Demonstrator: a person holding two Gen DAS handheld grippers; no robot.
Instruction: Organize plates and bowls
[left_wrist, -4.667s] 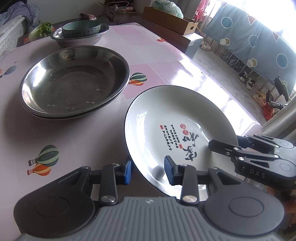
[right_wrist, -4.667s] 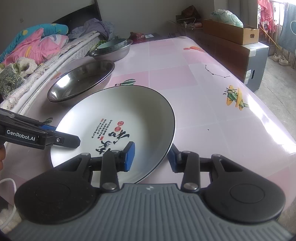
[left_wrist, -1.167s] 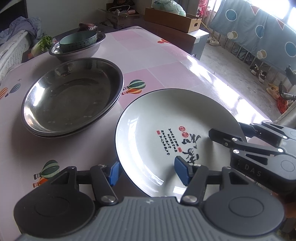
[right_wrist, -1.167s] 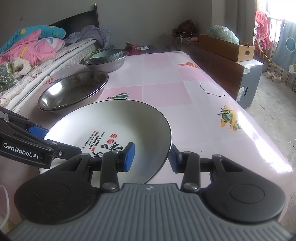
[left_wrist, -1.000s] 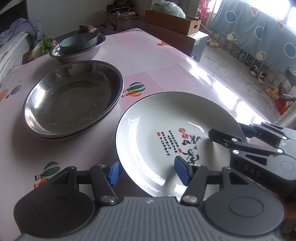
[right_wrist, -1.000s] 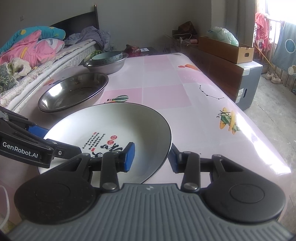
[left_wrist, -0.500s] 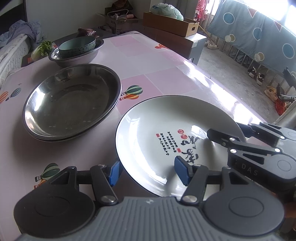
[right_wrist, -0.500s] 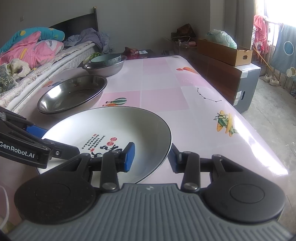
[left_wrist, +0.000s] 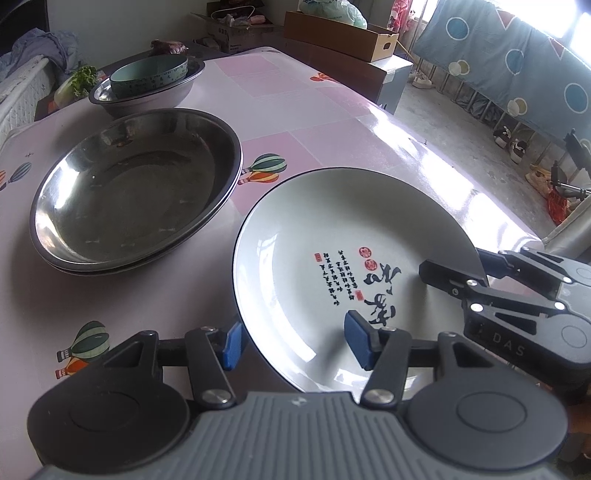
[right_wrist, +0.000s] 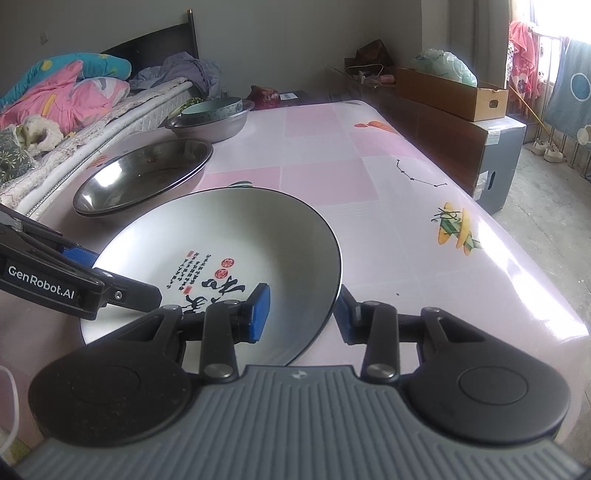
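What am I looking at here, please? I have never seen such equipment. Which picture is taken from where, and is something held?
There is no robot. A person holds one hand-held gripper in each hand, and each carries a wide-angle camera looking along its two fingers. One picture is from the left hand-held gripper, the other from the right hand-held gripper. Each picture also shows the other gripper from the side.

On the pink table are stacked steel basins and, farther away, a green bowl inside a steel bowl. Nearest is a white plate with red and black writing.

The right one seems to grip the plate's rim. The left one's jaws stand apart around the rim on the other side. Its pads are not pressing, though the jaws have just been closing a little.
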